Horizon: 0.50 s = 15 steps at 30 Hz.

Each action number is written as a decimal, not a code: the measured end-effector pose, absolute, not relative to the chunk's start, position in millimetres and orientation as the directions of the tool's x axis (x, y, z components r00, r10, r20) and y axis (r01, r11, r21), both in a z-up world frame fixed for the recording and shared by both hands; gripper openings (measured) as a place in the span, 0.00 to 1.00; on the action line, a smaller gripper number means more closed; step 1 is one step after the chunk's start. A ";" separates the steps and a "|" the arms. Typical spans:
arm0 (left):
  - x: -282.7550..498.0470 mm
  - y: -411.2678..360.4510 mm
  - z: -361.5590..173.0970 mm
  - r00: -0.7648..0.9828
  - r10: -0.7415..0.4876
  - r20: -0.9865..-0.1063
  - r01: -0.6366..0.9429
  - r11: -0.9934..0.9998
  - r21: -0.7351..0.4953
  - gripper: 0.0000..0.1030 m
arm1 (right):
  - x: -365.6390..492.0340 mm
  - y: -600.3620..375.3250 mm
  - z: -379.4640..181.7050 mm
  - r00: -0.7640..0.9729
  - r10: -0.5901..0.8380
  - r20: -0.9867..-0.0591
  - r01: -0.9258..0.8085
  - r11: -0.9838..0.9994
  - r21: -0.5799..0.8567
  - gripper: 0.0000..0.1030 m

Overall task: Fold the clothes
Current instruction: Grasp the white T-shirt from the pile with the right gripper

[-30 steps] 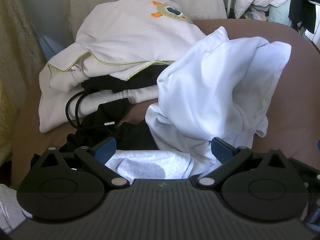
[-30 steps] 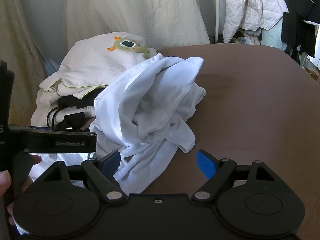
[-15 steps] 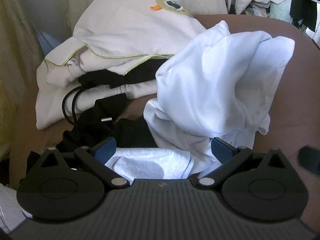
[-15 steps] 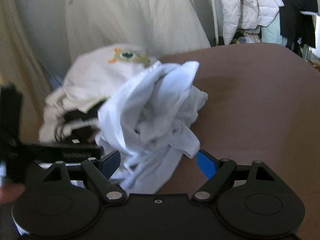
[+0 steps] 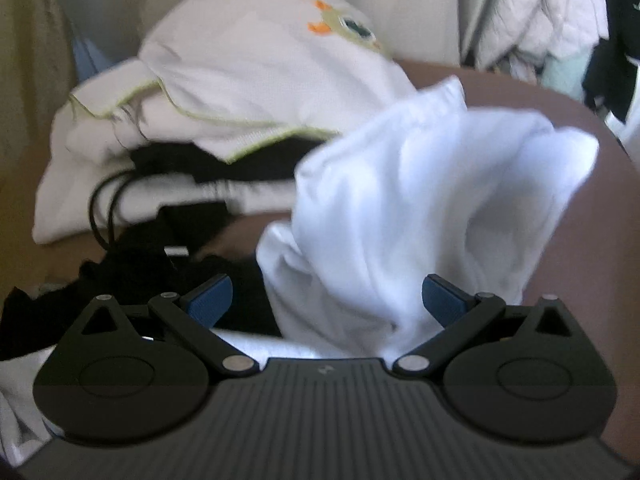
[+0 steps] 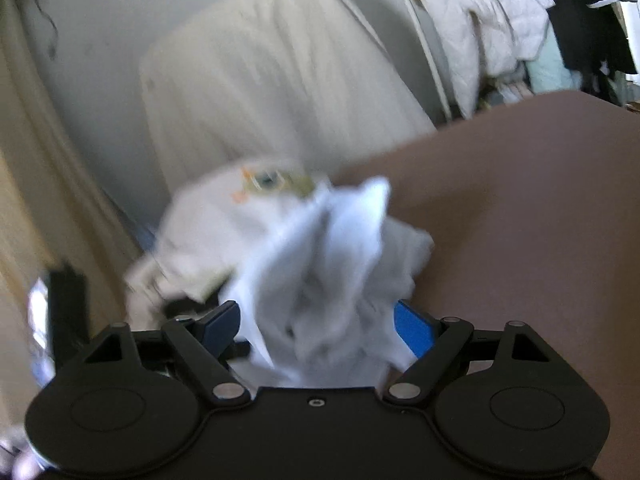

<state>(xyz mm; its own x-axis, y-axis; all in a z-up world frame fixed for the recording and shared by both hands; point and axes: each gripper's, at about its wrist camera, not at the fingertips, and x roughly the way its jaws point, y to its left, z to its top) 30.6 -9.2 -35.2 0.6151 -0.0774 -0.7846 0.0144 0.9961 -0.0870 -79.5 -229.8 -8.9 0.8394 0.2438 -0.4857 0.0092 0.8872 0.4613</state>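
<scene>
A crumpled white garment (image 5: pixel 420 208) lies bunched on the brown surface (image 5: pixel 592 248). My left gripper (image 5: pixel 326 298) is open, its blue pads (image 5: pixel 210 300) wide apart, with the garment's lower folds lying between them. My right gripper (image 6: pixel 318 322) is open too, its pads (image 6: pixel 412 328) either side of the same white garment (image 6: pixel 332 272); both views are blurred. Behind it is a pile of clothes topped by a cream towel with a green monster patch (image 5: pixel 256 64), with black garments (image 5: pixel 192 236) below.
A black cord (image 5: pixel 104 208) loops out of the pile. A white towel (image 5: pixel 280 348) lies just under my left gripper. A cream cover (image 6: pixel 264 96) stands at the back, and jackets (image 6: pixel 480 28) hang at the far right. Bare brown surface (image 6: pixel 528 216) extends right.
Both grippers have moved forward onto the white garment. The right view tilted up and closed in, so the garment now fills the gap between its pads. Both stay open.
</scene>
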 end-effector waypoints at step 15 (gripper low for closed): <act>115.2 -20.1 -86.0 0.504 -0.244 -0.829 -0.036 0.952 -0.303 1.00 | 39.9 -286.8 -126.6 0.809 0.334 -0.485 0.179 0.645 0.743 0.91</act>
